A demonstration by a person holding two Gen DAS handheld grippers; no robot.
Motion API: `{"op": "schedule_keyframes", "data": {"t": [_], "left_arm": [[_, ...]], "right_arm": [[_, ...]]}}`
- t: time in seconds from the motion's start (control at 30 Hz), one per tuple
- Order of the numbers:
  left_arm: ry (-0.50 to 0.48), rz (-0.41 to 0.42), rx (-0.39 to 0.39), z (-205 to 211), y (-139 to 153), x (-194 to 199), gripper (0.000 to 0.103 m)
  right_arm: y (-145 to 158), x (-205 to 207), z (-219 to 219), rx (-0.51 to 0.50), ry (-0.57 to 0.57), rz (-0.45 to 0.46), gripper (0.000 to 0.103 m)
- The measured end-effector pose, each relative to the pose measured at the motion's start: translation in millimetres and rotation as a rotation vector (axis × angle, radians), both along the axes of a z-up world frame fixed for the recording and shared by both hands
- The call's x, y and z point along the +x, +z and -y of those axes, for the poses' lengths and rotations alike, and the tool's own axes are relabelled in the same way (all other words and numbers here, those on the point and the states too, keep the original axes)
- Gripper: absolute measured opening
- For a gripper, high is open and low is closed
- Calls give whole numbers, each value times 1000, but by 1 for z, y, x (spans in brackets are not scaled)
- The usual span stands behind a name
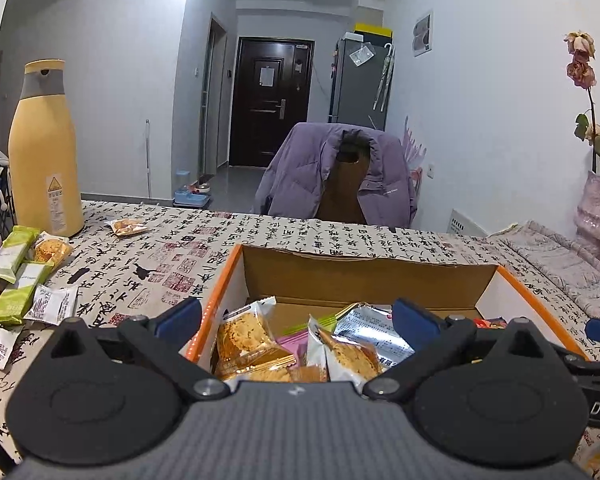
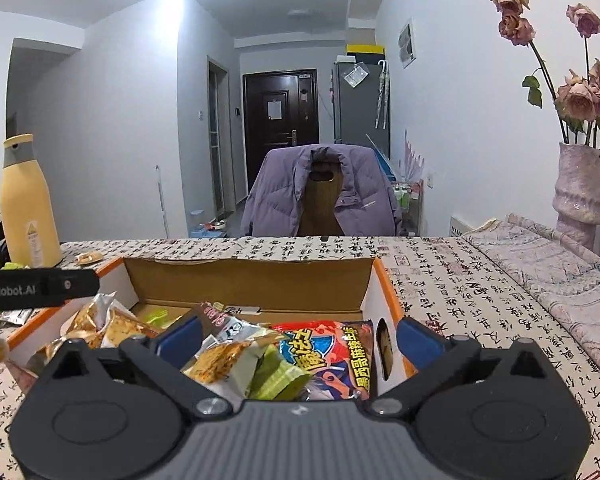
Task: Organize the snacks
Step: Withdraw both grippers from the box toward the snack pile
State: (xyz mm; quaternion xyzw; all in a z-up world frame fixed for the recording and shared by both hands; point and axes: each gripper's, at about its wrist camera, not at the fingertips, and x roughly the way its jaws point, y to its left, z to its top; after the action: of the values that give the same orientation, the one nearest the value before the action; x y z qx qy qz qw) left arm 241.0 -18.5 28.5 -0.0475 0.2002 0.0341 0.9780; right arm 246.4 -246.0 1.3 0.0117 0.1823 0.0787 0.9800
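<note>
Both grippers hang over the cardboard box [image 1: 364,276] on the table [image 1: 148,256]. Left gripper [image 1: 298,316]: jaws spread wide, gripping nothing, cookie packets [image 1: 248,340] just below. Right gripper [image 2: 300,336]: jaws wide too, red snack bag [image 2: 328,356] beneath. More snack packs [image 1: 20,280] lie at nine o'clock beside the box.

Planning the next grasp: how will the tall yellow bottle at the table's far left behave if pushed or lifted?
The yellow bottle stands tall and narrow on the printed tablecloth, so a high push would probably tip it. Its smooth round body looks slippery, and once down it would likely roll. It looks rigid; its weight cannot be judged, contents hidden.
</note>
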Motion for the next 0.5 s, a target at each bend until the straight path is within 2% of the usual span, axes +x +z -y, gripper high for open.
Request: {"op": "schedule_keyframes", "data": {"t": [0.3,0.5], "left_arm": [[-10,-10,-14,2,12,-2,103],[-22,-8,-19,2,23,-16,103]], "right_arm": [[9,-2,0,-4,-27,-27,103],[16,-24,1,-2,-39,-25,103]]}}
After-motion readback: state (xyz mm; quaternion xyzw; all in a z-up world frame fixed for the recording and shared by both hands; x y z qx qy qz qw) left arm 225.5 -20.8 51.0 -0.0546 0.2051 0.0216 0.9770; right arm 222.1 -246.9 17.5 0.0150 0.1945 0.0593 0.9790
